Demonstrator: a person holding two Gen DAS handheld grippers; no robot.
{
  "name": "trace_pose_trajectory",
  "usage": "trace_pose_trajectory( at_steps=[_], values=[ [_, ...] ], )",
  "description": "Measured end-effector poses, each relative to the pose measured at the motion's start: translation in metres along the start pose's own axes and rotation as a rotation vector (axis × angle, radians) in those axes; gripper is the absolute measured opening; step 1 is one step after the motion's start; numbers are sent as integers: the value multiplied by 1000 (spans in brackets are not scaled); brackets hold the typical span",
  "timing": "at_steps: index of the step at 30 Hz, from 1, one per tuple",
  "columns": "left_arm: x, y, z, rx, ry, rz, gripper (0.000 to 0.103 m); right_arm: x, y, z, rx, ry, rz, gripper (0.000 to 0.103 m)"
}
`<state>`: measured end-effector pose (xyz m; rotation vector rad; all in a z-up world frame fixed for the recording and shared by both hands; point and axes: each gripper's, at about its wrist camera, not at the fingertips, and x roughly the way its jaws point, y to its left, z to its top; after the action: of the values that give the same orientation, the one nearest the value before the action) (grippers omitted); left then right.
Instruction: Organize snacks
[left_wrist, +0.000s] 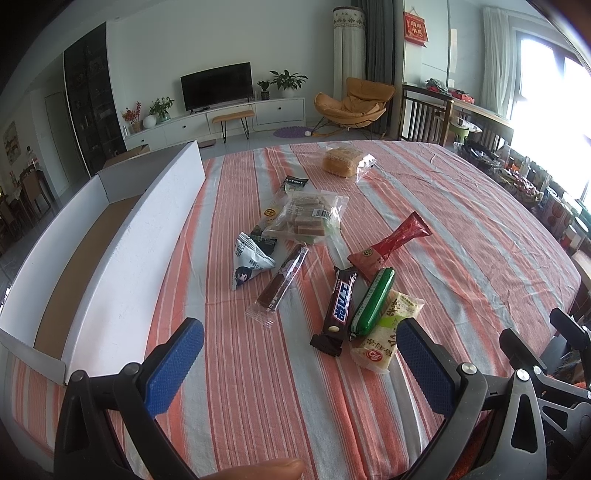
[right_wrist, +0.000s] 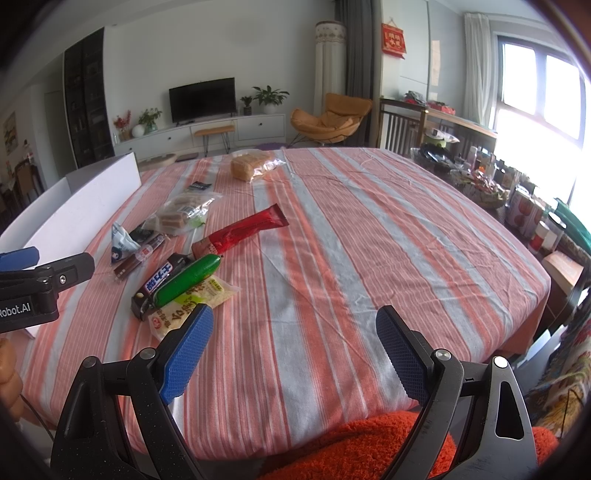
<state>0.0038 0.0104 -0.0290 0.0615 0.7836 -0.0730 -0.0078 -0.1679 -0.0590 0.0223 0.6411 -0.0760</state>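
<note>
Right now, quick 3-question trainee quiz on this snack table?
1. True or false: the left hand-held gripper is shut on a snack.
2. What lies across the chocolate bar and the rice cracker pack: A) green sausage B) red packet C) bread
3. Fill in: the white box holds ____ snacks so far.

Key
1. False: both it and the right hand-held gripper are open and hold nothing.
2. A: the green sausage.
3. No: every snack, the bread too, lies on the striped tablecloth.
</note>
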Motion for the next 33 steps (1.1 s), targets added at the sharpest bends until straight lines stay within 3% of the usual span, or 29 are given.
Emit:
trace_pose_trajectory(
  at_steps=[13, 20, 23, 33],
  values=[
    [54, 17, -28, -41, 233, -43, 103, 8, 3, -3, 12, 37, 15, 92],
    [78, 19, -43, -26, 313, -30, 103, 10, 3, -3, 6, 52, 15, 92],
    [86, 19, -50, -21, 337, -28, 103, 10, 3, -3, 9, 54, 17, 92],
    [82, 22, -51, -10, 305, -36, 103, 13, -5, -3, 49, 64, 45, 92]
  ],
)
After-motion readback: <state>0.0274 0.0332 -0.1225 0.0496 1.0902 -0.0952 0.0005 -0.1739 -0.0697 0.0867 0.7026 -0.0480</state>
